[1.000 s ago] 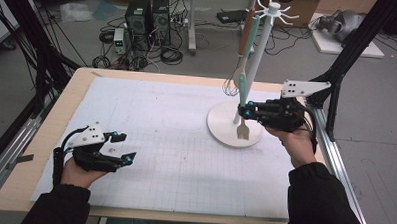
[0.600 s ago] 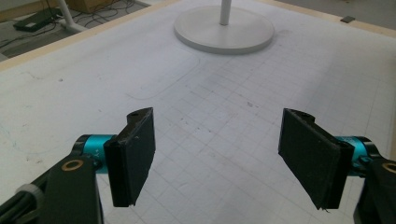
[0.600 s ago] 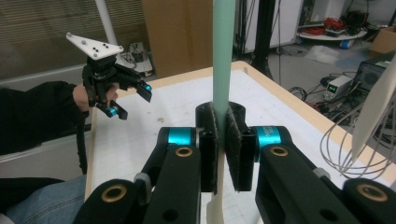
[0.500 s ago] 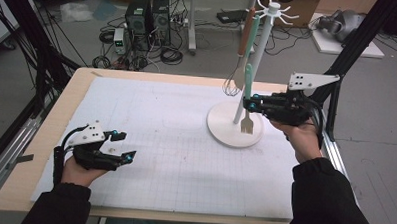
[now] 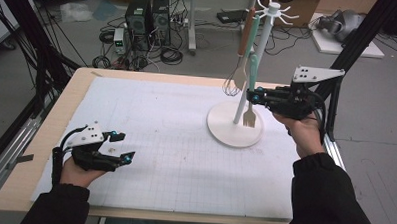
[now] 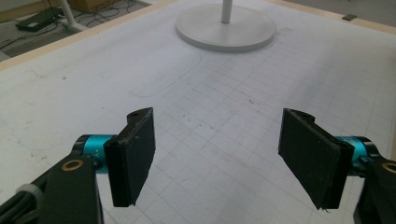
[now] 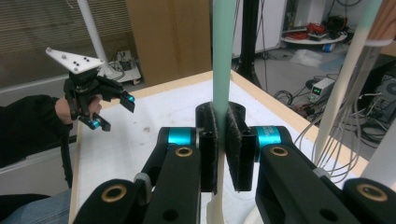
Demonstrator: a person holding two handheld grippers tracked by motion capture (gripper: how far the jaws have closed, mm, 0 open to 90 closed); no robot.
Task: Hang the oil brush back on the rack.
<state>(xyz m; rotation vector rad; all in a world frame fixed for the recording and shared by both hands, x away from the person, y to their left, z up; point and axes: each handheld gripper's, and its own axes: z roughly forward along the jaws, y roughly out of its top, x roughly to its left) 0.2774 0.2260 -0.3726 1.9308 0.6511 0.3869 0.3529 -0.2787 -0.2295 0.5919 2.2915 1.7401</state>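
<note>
A white utensil stand (image 5: 234, 127) rises from its round base on the right of the mat, with hooks (image 5: 273, 6) at its top. A slotted spatula with a mint-green handle (image 5: 253, 54) and a cream head (image 5: 250, 117) hangs upright beside the pole. My right gripper (image 5: 254, 96) is shut on its handle (image 7: 222, 70), the pads (image 7: 209, 154) pressing from both sides. A whisk with a brownish handle (image 5: 246, 33) hangs on the stand. My left gripper (image 5: 124, 145) rests low at the front left with its jaws open and nothing between them (image 6: 217, 154).
A white gridded mat (image 5: 151, 120) covers the wooden table (image 5: 45, 131). The stand's base (image 6: 225, 29) lies ahead of the left gripper. Black frame posts (image 5: 359, 42) flank the table. Computers and cables (image 5: 149, 20) sit on the floor beyond the far edge.
My right gripper has lifted a little and shifted slightly right, carrying the spatula up so its head hangs higher over the base. The left gripper has stayed where it was.
</note>
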